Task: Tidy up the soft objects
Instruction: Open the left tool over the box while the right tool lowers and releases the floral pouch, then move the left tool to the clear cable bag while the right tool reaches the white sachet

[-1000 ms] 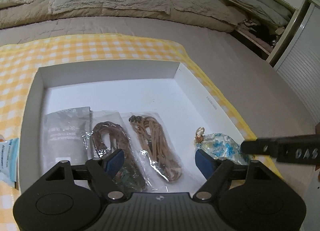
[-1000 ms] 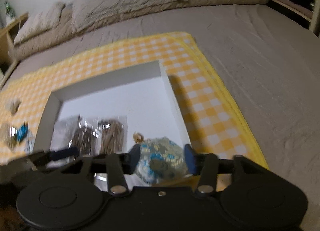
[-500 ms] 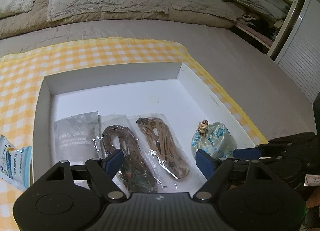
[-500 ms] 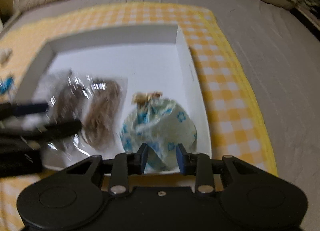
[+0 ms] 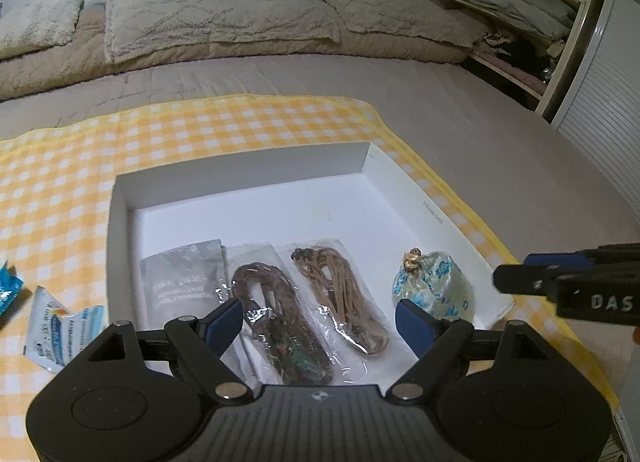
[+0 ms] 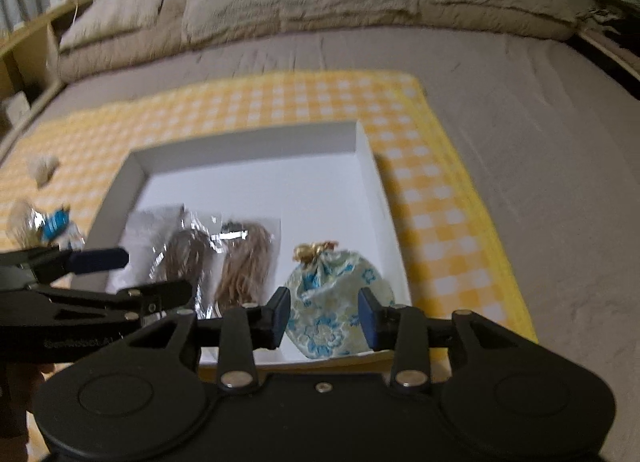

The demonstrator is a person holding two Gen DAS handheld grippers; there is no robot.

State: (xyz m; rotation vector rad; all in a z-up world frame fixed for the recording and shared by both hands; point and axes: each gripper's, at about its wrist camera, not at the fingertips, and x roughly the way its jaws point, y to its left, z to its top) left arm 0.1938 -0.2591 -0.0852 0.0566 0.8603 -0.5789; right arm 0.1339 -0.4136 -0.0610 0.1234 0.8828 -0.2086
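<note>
A white shallow box (image 5: pixel 240 178) (image 6: pixel 248 146) lies on a yellow checked cloth (image 5: pixel 60 166) on the bed. In it lie a grey packet (image 5: pixel 184 282), two clear bags of brown cord (image 5: pixel 276 314) (image 5: pixel 340 290) and a blue-flowered pouch (image 5: pixel 436 290) (image 6: pixel 340 298) near the right wall. My left gripper (image 5: pixel 320 322) is open and empty above the near cord bags. My right gripper (image 6: pixel 324 318) is open and empty, held above the near side of the pouch, which rests on the box floor.
White and blue sachets (image 5: pixel 60 326) lie on the cloth left of the box. More small items (image 6: pixel 40 218) and a beige lump (image 6: pixel 44 168) lie further left. Pillows (image 5: pixel 216 18) are at the bed's head. A shelf (image 5: pixel 512 22) stands at the right.
My right gripper has opened wider and drawn back from the pouch, which stays in the box. My left gripper has pulled back a little, still open.
</note>
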